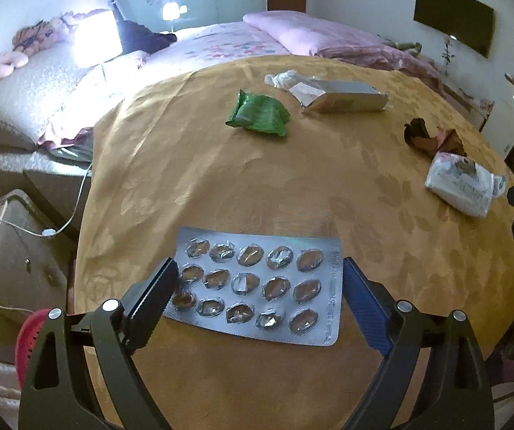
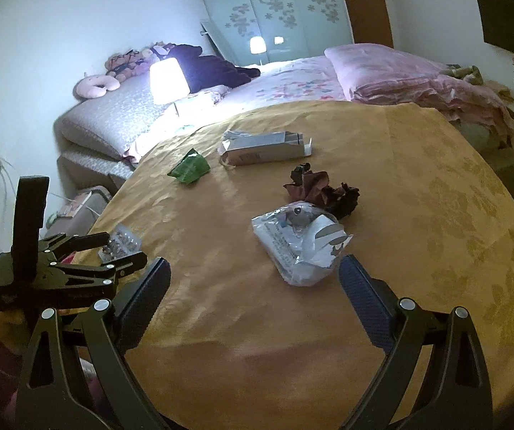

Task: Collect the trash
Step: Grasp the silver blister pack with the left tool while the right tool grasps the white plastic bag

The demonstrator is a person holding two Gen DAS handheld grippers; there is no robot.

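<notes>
Your emptied silver blister pack (image 1: 257, 283) lies flat between your left fingers; the crumpled white packet (image 2: 301, 242) lies just ahead of your right ones.

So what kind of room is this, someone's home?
Most likely a home bedroom: a bed with a pink quilt, a lit lamp beside it, and a wardrobe with flowered sliding doors behind. The trash lies on a table in front.

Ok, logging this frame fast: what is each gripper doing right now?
Left gripper: open, jaws straddling the blister pack, not clamped.
Right gripper: open, holding nothing, white wrapper just ahead.
</notes>
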